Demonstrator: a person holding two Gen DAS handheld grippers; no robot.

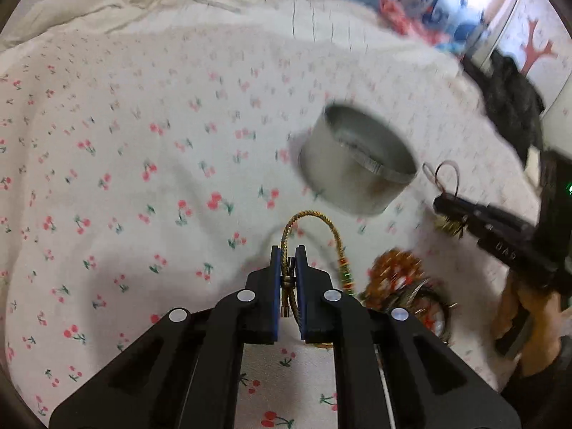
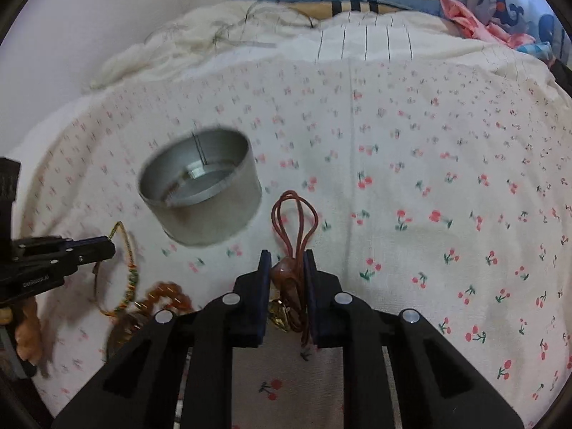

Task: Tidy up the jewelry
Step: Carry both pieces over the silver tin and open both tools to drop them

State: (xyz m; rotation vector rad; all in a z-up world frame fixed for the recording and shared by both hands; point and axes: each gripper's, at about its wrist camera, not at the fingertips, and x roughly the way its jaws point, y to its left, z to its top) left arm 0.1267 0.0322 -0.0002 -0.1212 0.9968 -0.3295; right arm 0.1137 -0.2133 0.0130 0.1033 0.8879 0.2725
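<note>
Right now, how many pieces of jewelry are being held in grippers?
2. The left gripper pinches a gold braided bracelet; the right gripper pinches a brown cord pendant. More pieces sit in a blurred pile on the bedsheet, uncounted.

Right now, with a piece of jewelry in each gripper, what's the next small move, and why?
Probably carry the left gripper, shut on the gold braided bracelet, up over the round metal tin and let go there. The tin stands open just beyond it, and the bracelet already hangs clear of the cherry-print sheet. The right gripper, clamped on the brown cord piece, could follow.
</note>
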